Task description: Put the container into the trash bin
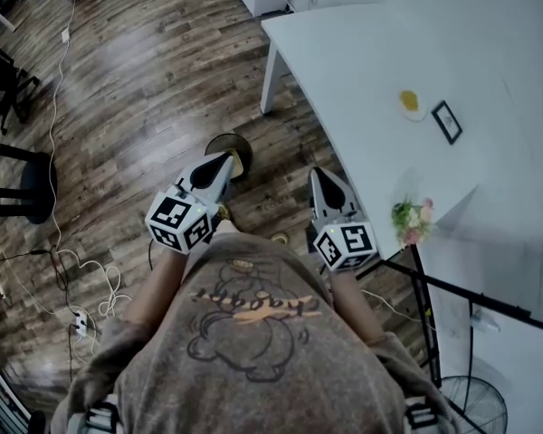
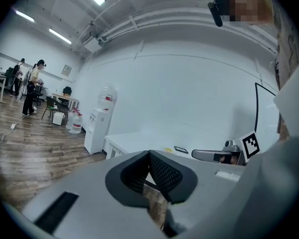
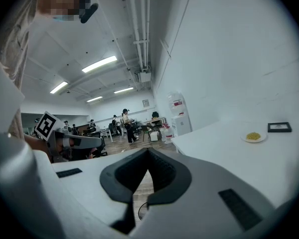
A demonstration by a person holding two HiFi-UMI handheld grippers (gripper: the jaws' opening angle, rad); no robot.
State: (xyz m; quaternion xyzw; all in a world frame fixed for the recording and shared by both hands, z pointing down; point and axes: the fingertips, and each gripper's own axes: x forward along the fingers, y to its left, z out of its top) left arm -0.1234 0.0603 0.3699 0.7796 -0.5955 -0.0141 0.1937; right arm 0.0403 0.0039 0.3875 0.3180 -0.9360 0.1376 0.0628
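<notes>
A small white dish holding something yellow, the container [image 1: 409,102], sits on the white table [image 1: 362,70]; it also shows as a container [image 3: 252,136] in the right gripper view and faintly as a container [image 2: 168,149] in the left gripper view. A dark round trash bin [image 1: 219,143] stands on the wood floor by the table leg, partly hidden by my left gripper [image 1: 228,158]. Left gripper [image 2: 149,153] is shut and empty. My right gripper [image 1: 317,172] hovers beside the table edge, and the right gripper [image 3: 148,151] has its jaws met with nothing between them.
A black picture frame [image 1: 447,121] and a small flower bunch [image 1: 412,220] are on the table. White cables [image 1: 86,283] trail over the floor at left. A fan [image 1: 475,403] and black stand are at lower right. A water dispenser [image 2: 100,123] and several people stand far off.
</notes>
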